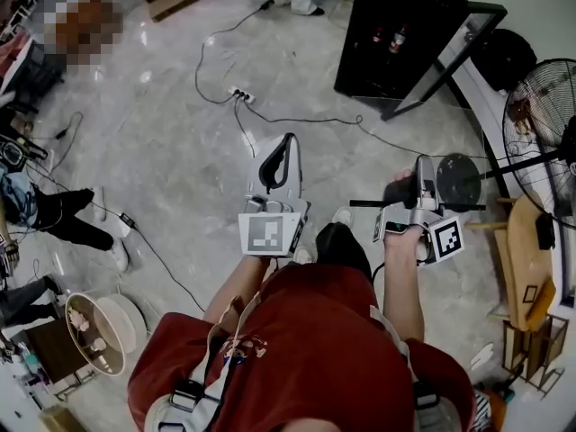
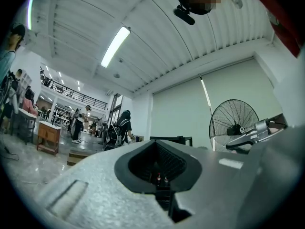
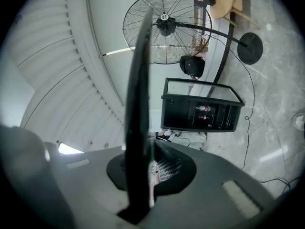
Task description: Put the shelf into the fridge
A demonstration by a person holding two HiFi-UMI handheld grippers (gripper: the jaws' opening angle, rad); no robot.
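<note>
The shelf (image 3: 136, 104) is a thin dark-framed pane. In the right gripper view it shows edge-on, rising from the jaws. In the head view the shelf (image 1: 364, 203) is a thin dark line across the right gripper (image 1: 416, 187), which is shut on it. The black fridge (image 1: 396, 25) stands ahead on the floor with its door swung open to the right. Two bottles show inside the fridge (image 3: 200, 111). My left gripper (image 1: 284, 147) is held beside the right one, its jaws together and nothing between them. Both point toward the fridge.
A standing fan (image 1: 540, 133) and its round base (image 1: 459, 183) are close on the right, next to wooden furniture (image 1: 526, 259). A power strip (image 1: 238, 94) and cables cross the floor before the fridge. People's legs (image 1: 72, 219) and a round basket (image 1: 94, 327) lie at the left.
</note>
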